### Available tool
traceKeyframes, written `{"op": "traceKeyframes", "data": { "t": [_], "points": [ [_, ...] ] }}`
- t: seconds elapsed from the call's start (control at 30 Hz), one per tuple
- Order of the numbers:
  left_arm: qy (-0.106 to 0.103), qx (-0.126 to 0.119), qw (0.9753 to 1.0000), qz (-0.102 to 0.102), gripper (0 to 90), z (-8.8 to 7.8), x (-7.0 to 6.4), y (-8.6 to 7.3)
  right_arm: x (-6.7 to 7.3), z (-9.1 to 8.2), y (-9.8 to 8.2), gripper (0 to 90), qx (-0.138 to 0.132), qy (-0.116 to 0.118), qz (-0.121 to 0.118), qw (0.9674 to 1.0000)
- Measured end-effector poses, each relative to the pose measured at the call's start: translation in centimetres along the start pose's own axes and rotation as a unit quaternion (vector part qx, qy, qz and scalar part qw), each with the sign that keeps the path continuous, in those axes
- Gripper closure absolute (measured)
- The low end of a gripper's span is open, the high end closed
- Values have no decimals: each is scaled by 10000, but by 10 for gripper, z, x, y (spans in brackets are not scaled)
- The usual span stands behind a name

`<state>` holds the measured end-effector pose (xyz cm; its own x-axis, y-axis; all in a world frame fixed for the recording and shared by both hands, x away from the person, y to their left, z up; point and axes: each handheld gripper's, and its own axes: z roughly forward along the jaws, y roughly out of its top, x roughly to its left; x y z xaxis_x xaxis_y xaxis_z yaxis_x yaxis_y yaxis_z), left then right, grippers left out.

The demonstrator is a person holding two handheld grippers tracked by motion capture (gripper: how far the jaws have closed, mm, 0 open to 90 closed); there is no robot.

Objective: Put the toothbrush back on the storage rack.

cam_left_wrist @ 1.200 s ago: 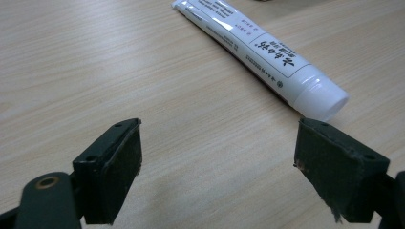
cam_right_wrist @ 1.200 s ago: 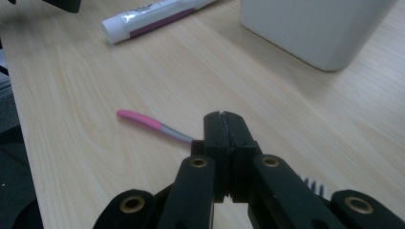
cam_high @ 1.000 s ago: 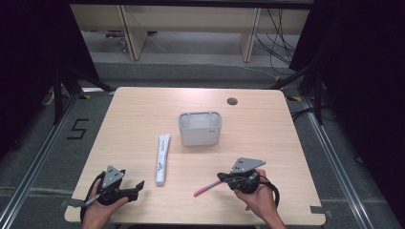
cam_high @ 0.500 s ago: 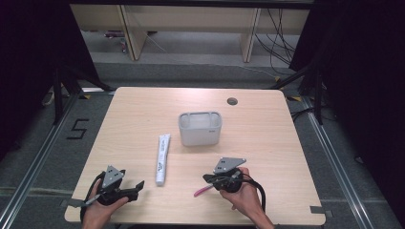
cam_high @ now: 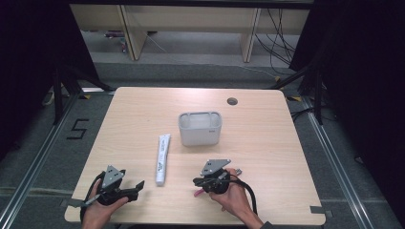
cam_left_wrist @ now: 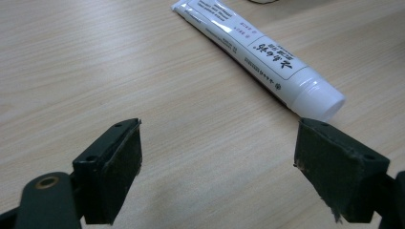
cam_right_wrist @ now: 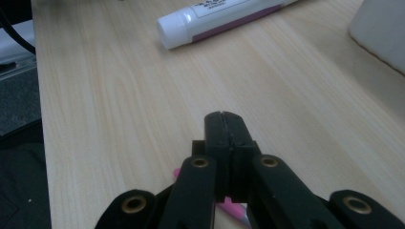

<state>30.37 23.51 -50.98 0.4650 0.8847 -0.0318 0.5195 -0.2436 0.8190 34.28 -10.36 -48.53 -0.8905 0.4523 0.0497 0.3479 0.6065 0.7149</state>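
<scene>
Your right gripper (cam_high: 198,182) has its jaws fully closed, hovering just above the pink stick (cam_high: 197,192) near the table's (cam_high: 267,143) front edge, w/o holding it. Open up first, then drop over it. Left gripper (cam_high: 138,185) rests wide open & empty beside the tube (cam_high: 163,159).

A light wooden table (cam_high: 286,157) stands on a grey floor. Near its middle sits a grey box (cam_high: 200,128) with an open top. A white tube (cam_high: 163,159) lies just to the left of it, pointing at the near edge. By the near left corner a hand holds the left gripper (cam_high: 136,187). Near the middle of the near edge, the right gripper (cam_high: 197,182) sits over a pink thing (cam_high: 197,192).
</scene>
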Motion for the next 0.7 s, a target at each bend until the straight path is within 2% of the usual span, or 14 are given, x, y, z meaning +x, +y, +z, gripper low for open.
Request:
{"op": "traceKeyframes", "data": {
  "t": [0.07, 0.1, 0.23, 0.37, 0.53, 0.6, 0.7],
  "points": [
    [-3, -4, 10000, 7, 161, 0, 0, 0, 1, 3, -1, 900, 38, 9, 27, 10000],
    [-5, -6, 10000, 8, 161, 0, 0, 0, 2, 3, 0, 900, 148, 16, 29, 9999],
    [-6, 13, 10000, 12, 161, 0, 0, 0, 4, 8, -1, 900, 150, 50, -42, 9999],
    [-4, 11, 10000, 14, 161, 0, 0, 0, 5, 11, -2, 900, 341, 118, 3, 9993],
    [-4, 13, 10000, 14, 161, 0, 0, 0, 6, 15, -5, 900, 336, 124, 24, 9994],
    [-10, 12, 10000, 17, 160, 0, 0, 0, 6, 13, -5, 900, 400, 121, -39, 9991],
    [-10, 6, 10000, 15, 161, 0, 0, 0, 7, 16, -6, 900, 360, 129, -69, 9992]
  ]
}}
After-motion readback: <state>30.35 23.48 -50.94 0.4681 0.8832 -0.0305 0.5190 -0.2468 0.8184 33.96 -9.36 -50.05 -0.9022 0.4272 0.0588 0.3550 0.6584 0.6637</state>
